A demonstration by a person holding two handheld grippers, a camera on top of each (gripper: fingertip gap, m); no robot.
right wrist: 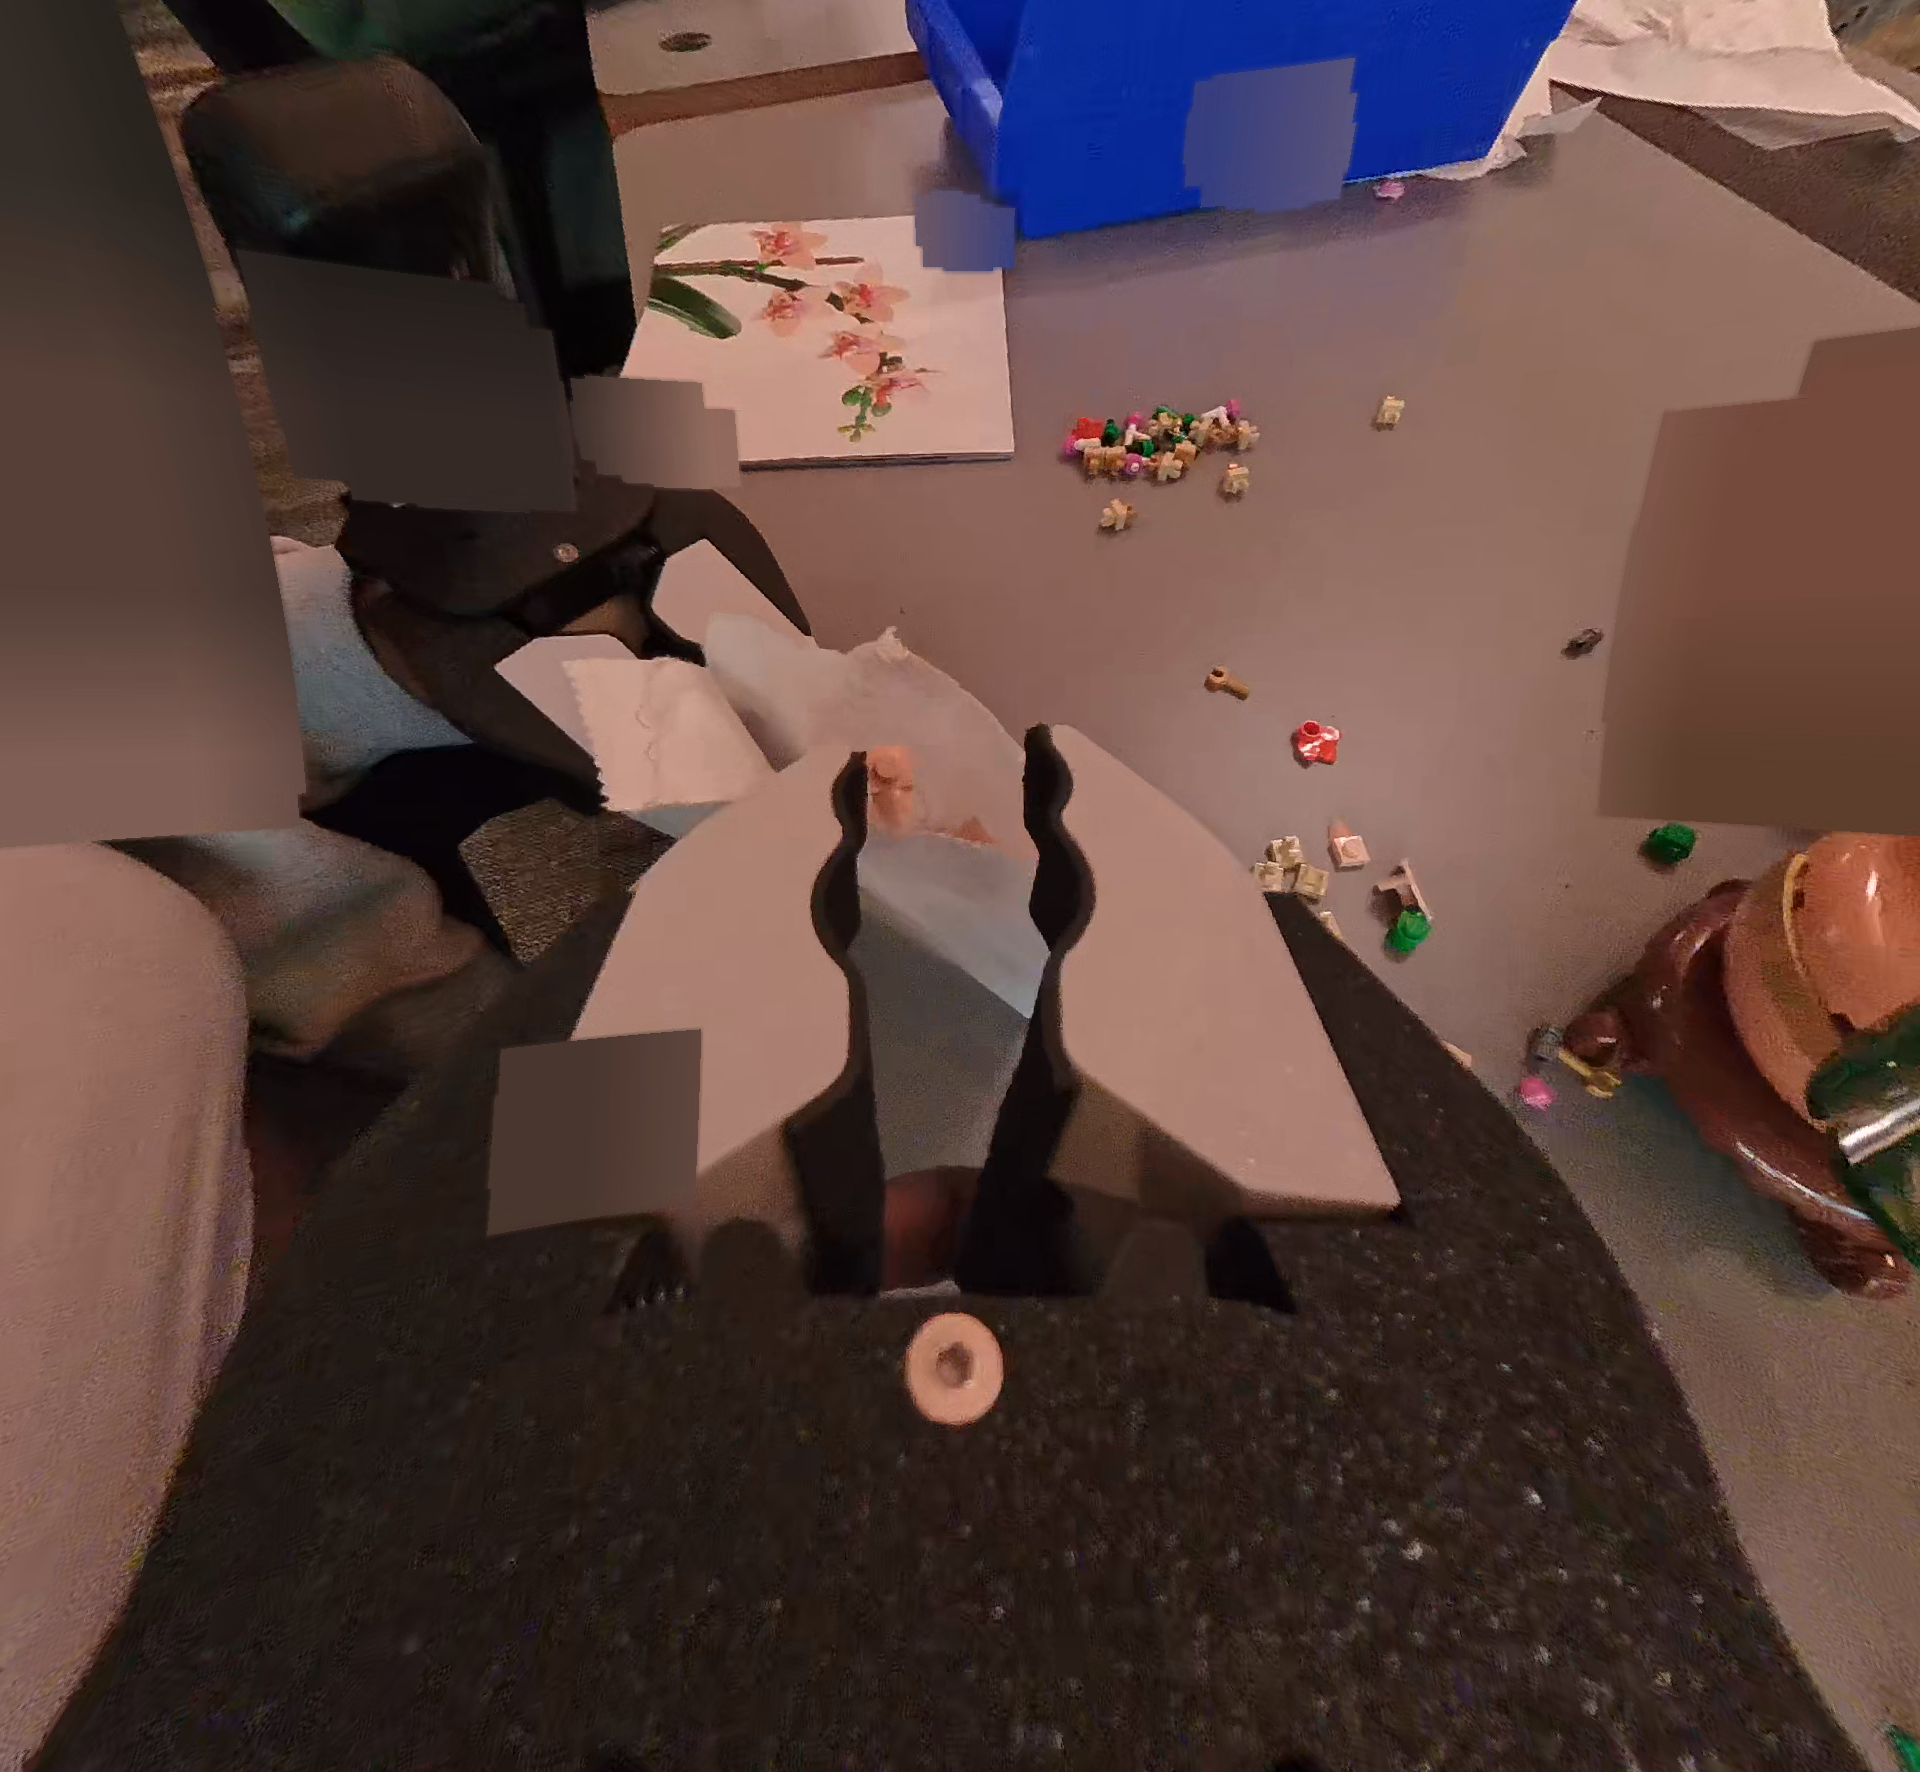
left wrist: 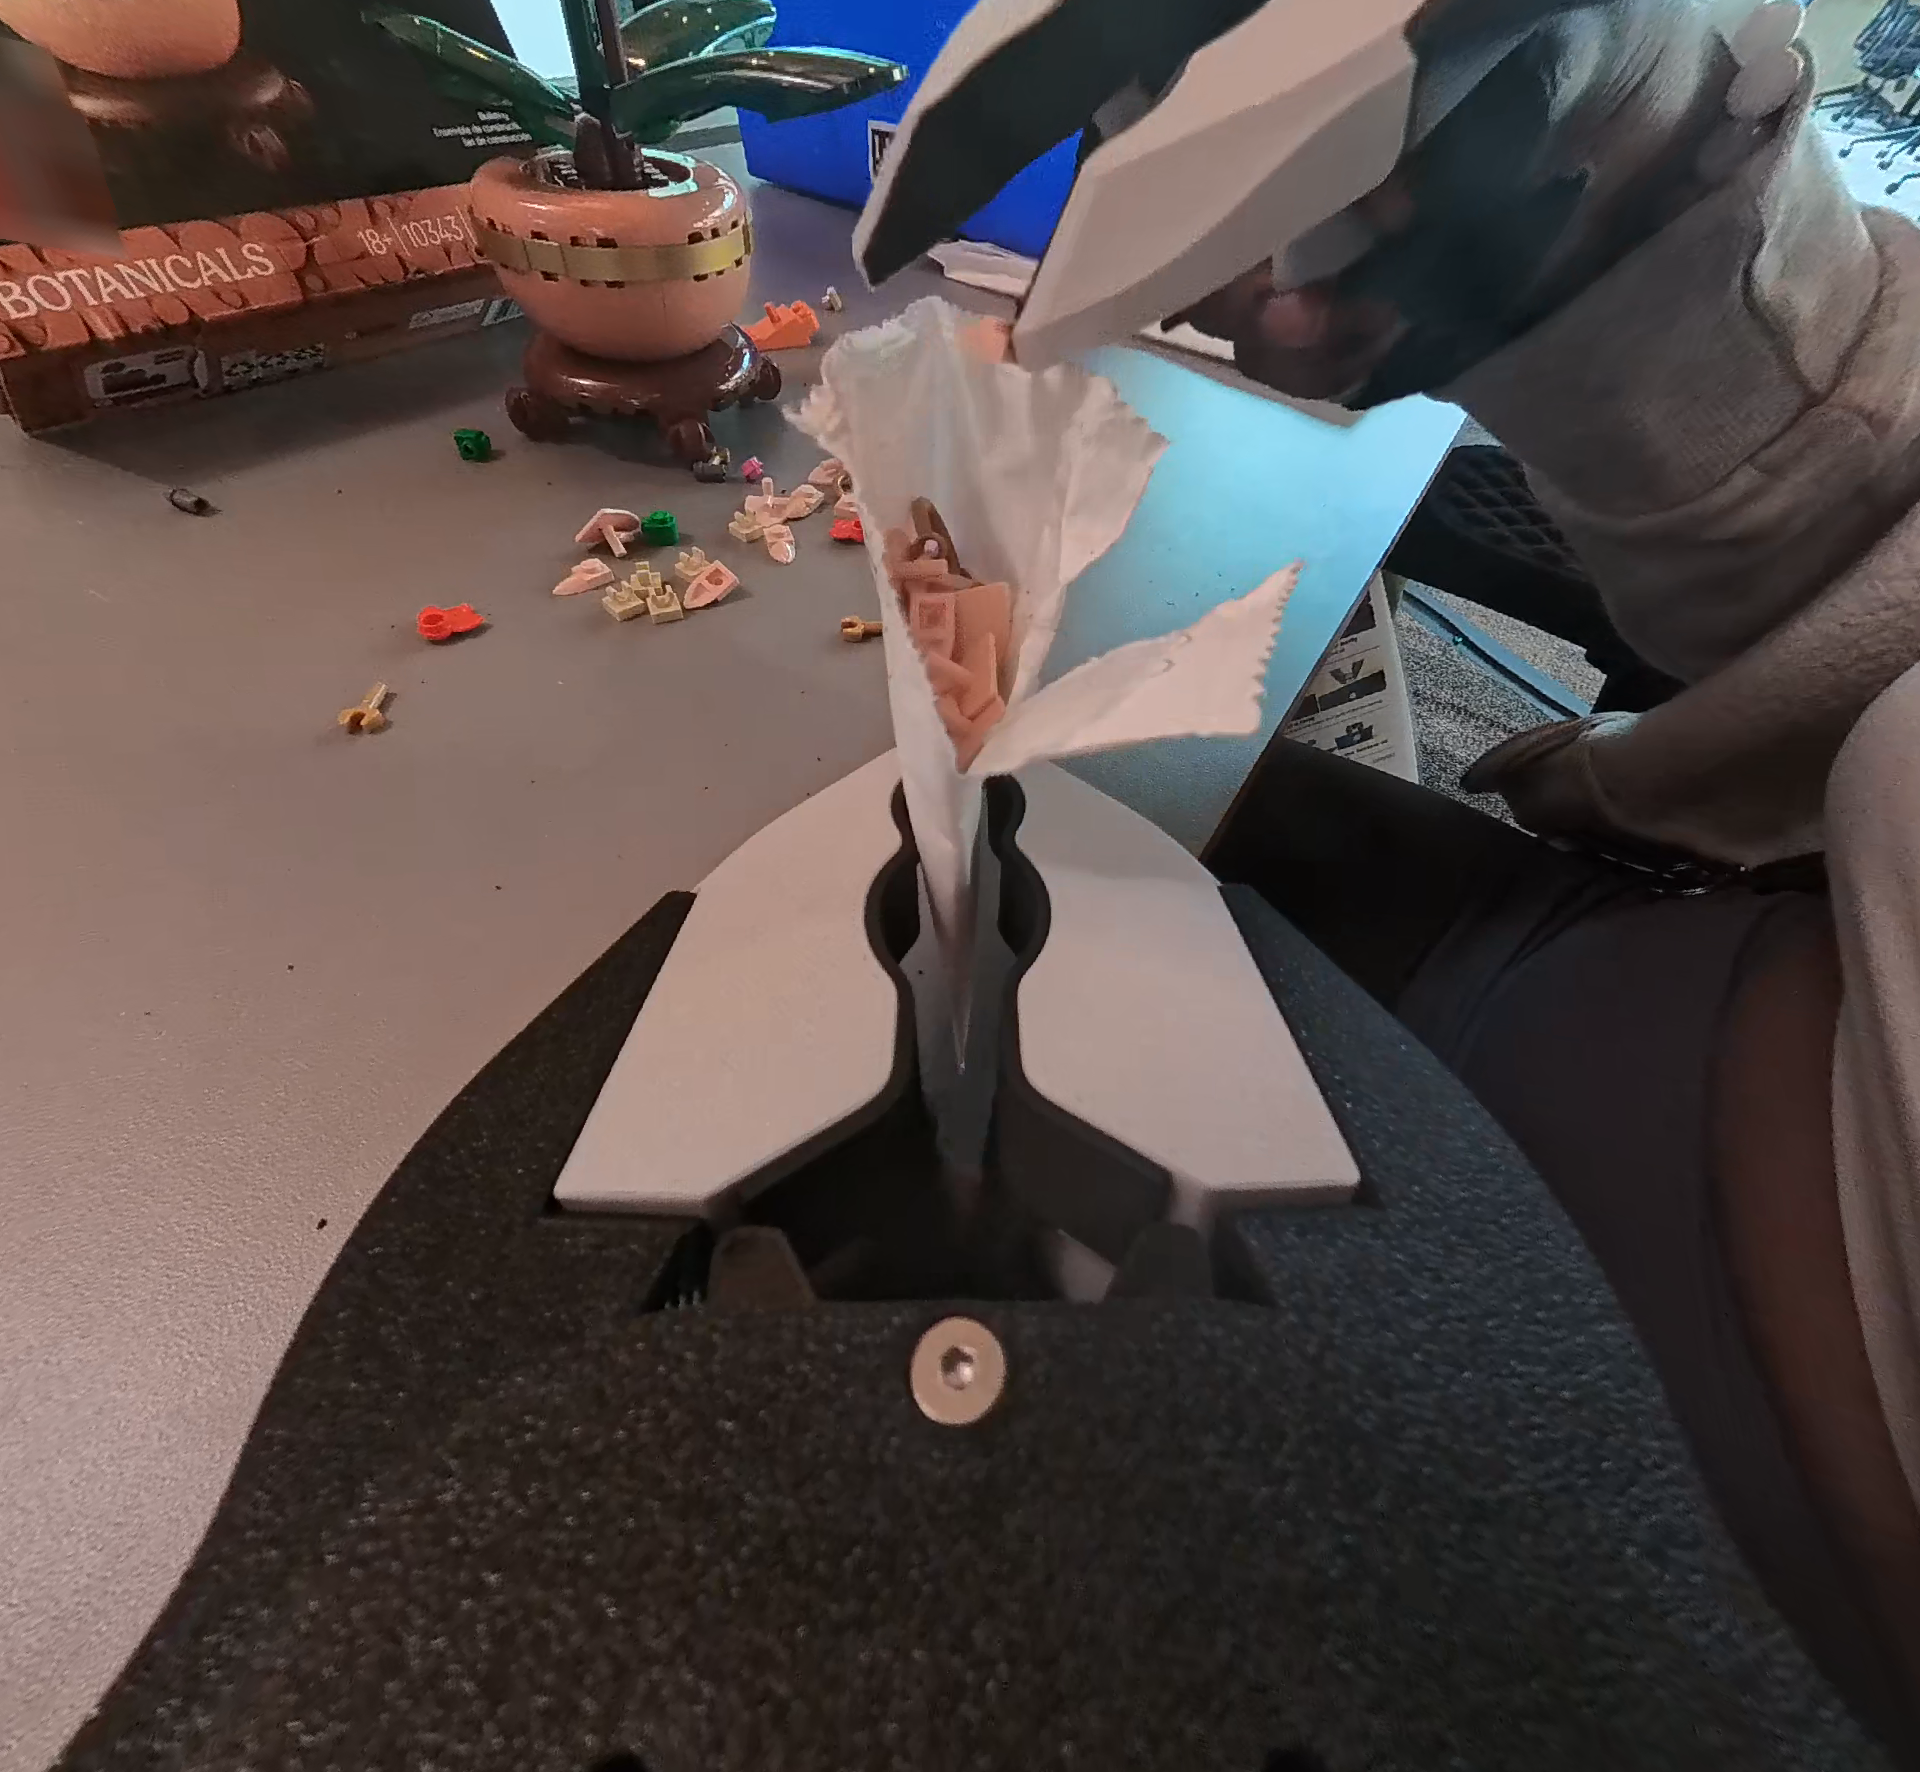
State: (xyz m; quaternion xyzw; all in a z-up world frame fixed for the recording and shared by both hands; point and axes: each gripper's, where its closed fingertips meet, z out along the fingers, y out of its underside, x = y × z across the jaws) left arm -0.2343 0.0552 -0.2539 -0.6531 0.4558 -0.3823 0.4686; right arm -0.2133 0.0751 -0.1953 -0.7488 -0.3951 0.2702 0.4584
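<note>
My left gripper [left wrist: 961,787] is shut on the lower end of a torn-open white paper bag [left wrist: 966,496] and holds it above the grey table [left wrist: 312,891]. Several pink bricks [left wrist: 961,642] sit inside the bag. A torn flap [left wrist: 1153,683] hangs out to the right. My right gripper [left wrist: 945,309] is open just above the bag's mouth, and its nearer fingertip touches the top edge. In the right wrist view the right gripper [right wrist: 945,748] straddles the bag [right wrist: 935,694], with the left gripper [right wrist: 707,714] at the left.
A brick-built plant in a pink pot [left wrist: 613,257] stands behind the bag, in front of its box [left wrist: 208,112]. A blue bin [right wrist: 1247,39] and a flower booklet [right wrist: 831,340] lie farther off. Small loose bricks [left wrist: 665,569] are scattered about. The table edge [left wrist: 1340,600] runs at the right. The tips of one gripper are about 7 centimetres away from the tips of the other.
</note>
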